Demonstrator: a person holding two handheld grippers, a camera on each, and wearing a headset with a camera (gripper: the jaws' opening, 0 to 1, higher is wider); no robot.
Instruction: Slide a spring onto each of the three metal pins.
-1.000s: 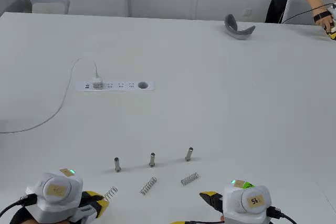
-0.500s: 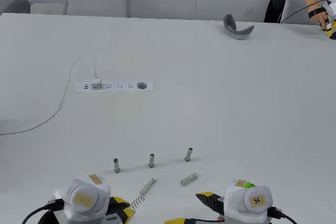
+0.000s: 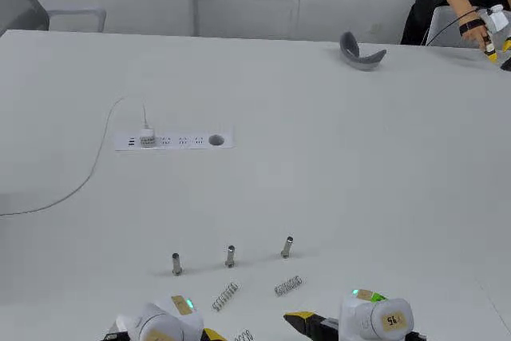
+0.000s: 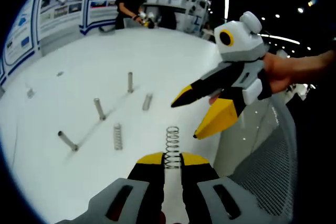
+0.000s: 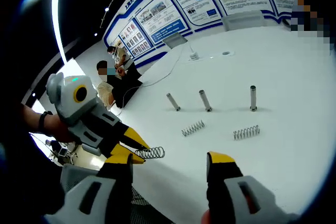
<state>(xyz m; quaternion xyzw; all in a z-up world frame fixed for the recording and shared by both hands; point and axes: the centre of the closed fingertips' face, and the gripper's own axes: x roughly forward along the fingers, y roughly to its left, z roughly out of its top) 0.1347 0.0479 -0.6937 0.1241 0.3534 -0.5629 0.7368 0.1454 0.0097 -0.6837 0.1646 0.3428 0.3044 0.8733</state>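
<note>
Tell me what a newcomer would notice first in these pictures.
First, the left gripper, low in its own view, is shut on a small spring that sticks up from its tips. Next come the three metal pins, upright in a row near the front of the white table, all bare, with two loose springs lying just in front of them. The right gripper hangs open close by.

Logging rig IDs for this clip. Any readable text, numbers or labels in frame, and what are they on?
"95", first digit uncertain: tan sticker on the right gripper, head view.
Small tag on the left gripper: nothing legible.
Wall posters: print too small and blurred to read.
</note>
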